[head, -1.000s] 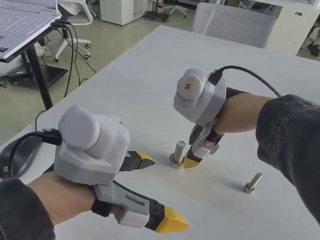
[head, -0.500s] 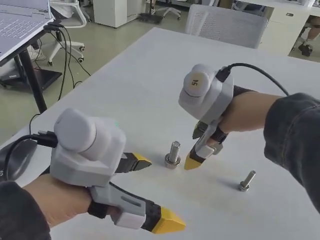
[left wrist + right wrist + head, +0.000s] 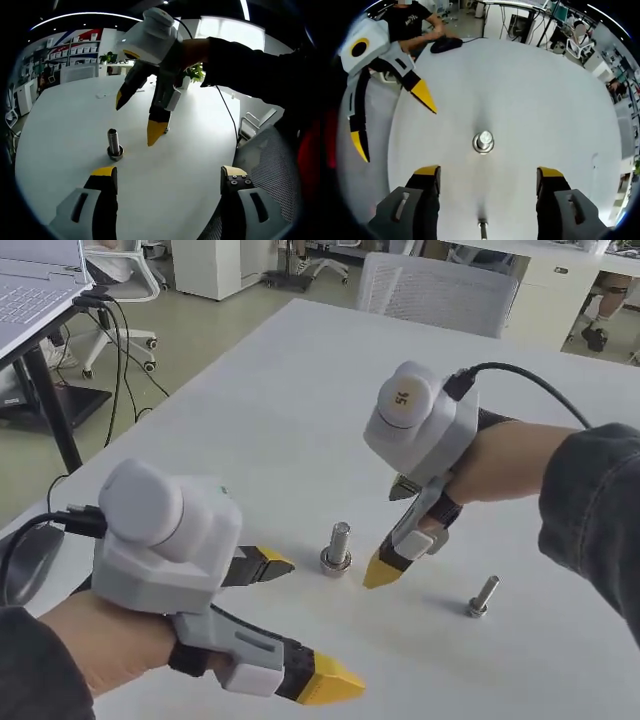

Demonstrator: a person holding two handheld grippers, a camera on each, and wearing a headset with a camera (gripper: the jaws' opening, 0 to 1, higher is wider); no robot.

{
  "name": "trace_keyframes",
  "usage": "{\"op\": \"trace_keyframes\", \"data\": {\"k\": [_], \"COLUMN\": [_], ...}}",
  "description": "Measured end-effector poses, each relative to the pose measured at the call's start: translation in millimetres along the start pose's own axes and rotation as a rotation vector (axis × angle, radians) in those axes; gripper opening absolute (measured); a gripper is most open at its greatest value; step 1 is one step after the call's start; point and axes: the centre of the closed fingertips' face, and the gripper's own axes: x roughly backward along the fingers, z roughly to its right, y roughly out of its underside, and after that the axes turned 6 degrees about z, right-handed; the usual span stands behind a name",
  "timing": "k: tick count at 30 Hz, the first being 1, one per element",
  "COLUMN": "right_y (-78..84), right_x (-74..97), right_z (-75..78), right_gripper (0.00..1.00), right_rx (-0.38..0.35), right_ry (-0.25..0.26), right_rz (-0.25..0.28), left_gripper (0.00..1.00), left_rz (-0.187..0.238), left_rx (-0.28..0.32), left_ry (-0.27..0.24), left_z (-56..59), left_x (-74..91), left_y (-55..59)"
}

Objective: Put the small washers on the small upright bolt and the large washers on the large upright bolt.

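Head view: large bolt (image 3: 337, 543) frame centre, small bolt (image 3: 482, 596) lower right | your left gripper (image 3: 312, 623), right gripper (image 3: 388, 532): fingers spread apart, empty.

The large bolt (image 3: 336, 545) and the small bolt (image 3: 482, 595) are seen as bright, glossy metal on a smooth, matt surface (image 3: 300, 390), while the left hand-held gripper (image 3: 302, 625) is cased in smooth plastic (a cloth sleeve (image 3: 40, 670) is worn behind it).
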Motion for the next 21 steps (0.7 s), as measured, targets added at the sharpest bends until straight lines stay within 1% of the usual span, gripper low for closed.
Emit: {"op": "trace_keyframes", "data": {"k": [6,7,9,12,15,21], "right_y": [0.5,0.6,1.1,-0.8,-2.6,-2.0], "right_x": [2.6,2.6,4.2,8.3,14.0,26.5], "right_z": [4.9,5.3,6.2,9.8,12.4,12.3], "right_gripper": [0.90,0.93,0.94,1.00,1.00,1.00], "right_rx": [-0.023,-0.025,-0.029,-0.042,-0.053,-0.060], "right_ry": [0.021,0.023,0.028,0.049,0.064,0.091], "right_rz": [0.033,0.036,0.047,0.077,0.108,0.143], "left_gripper": [0.85,0.85,0.85,0.85,0.85,0.85], "left_rz": [0.001,0.001,0.001,0.001,-0.001,0.001], "left_rx": [-0.002,-0.001,-0.004,-0.005,-0.006,-0.010], "left_ry": [-0.003,-0.003,-0.004,-0.003,-0.003,-0.001], "left_z": [-0.7,-0.7,-1.2,-0.8,-0.7,-0.2], "left_x": [0.1,0.1,0.0,-0.4,-0.4,-0.3], "left_y": [-0.3,-0.4,-0.6,-0.6,-0.1,-1.5]}}
